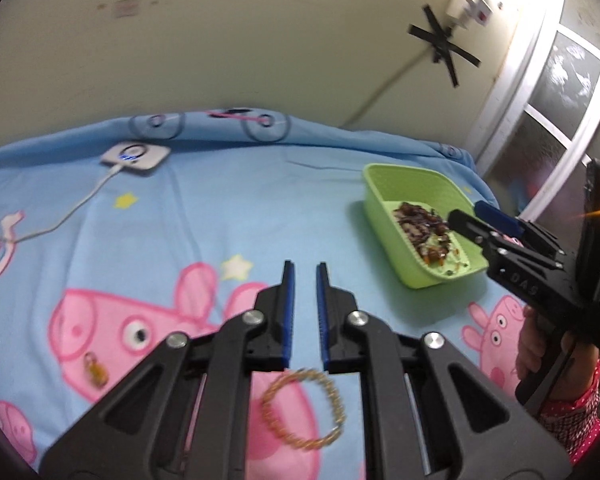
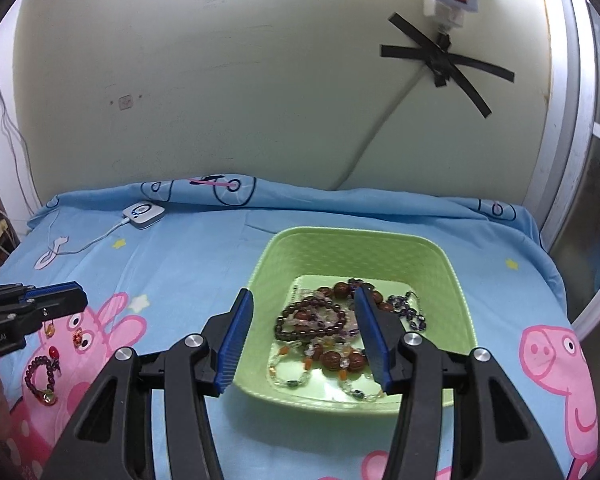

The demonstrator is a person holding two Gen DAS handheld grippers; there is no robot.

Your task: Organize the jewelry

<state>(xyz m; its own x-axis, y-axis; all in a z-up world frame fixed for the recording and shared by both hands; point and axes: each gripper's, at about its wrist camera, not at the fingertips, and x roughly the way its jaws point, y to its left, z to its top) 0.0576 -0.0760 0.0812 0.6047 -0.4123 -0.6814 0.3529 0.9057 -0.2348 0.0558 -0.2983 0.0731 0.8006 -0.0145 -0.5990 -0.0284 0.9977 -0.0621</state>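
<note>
Meanwhile, the right hand-held gripper [image 2: 304, 332] hung released over one green basket [image 2: 456, 276] of beads [image 2: 320, 320]; the left hand-held gripper [image 1: 305, 300], nearly clenched and empty, hovered above one gold bracelet [image 1: 303, 410] on the bed [image 1: 220, 208].

Left gripper [image 1: 305, 268]: matte black plastic linkage arms, round silver pivot screws, ribbed blue pads [image 1: 288, 312] lining the inner faces of both fingers. Right gripper [image 2: 304, 300]: same build, same blue ribbed pads [image 2: 236, 336]. Its black body carries small black screws and embossed lettering, unreadable. Person's right hand [image 1: 540, 344]: bare skin, with a red white-dotted sleeve [image 1: 576, 412] at the wrist.
</note>
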